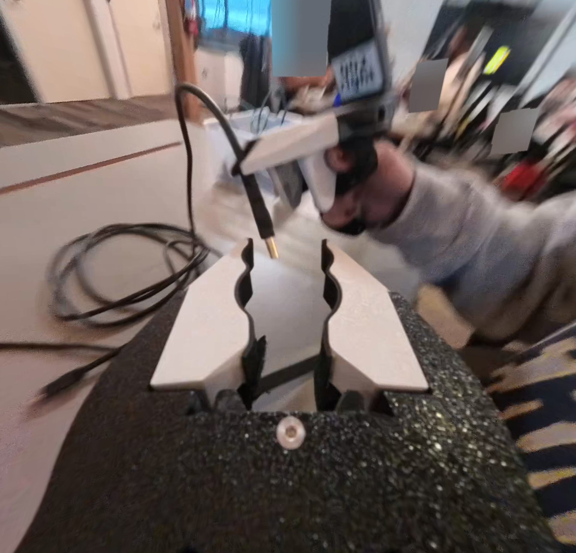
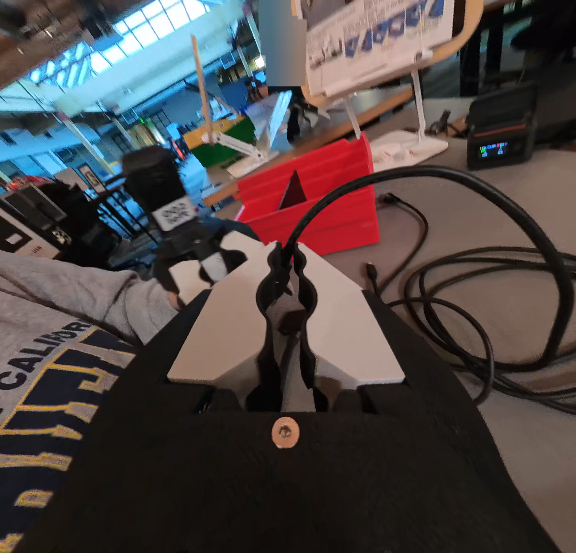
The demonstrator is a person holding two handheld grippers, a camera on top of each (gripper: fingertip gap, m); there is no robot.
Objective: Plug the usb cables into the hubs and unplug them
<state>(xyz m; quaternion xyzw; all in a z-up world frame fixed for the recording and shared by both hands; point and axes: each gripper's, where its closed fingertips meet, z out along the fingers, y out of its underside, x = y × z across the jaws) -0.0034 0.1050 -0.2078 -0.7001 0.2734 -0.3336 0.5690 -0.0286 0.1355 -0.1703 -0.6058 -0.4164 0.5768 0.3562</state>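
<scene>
Two grippers share our work space, and both show clearly. Our left gripper [image 1: 286, 251] stands with its white fingers [image 1: 215, 313] spread apart and nothing between them, only bare table [image 1: 93, 195] showing through the gap. Our right gripper [image 2: 288, 254] is clamped on the black usb cable [image 2: 467, 189] just behind its plug; in the left wrist view we see that gripper [image 1: 241, 167] held above the table, with the plug [image 1: 265, 223] hanging down at a slant and its gold metal tip [image 1: 272, 247] free in the air, near the tip of the left gripper's fingers but not touching them.

From the clamp the cable arches up and over, then drops to a loose coil [image 1: 124, 273] lying on the table to the left of our open fingers. In the right wrist view the same coil [image 2: 467, 320] spreads to the right, well apart from the red stepped holder [image 2: 327, 207], which stands beyond the fingertips. A second, thinner cable end [image 2: 371, 273] lies on the table just right of the closed fingers. Between the holder and the coil the table is bare. The table's edge shows to the right of our left gripper, with patterned carpet [image 1: 536, 413] below it. We cannot make out any hub in either view. A grey sleeve [image 1: 467, 242] reaches in from the right.
</scene>
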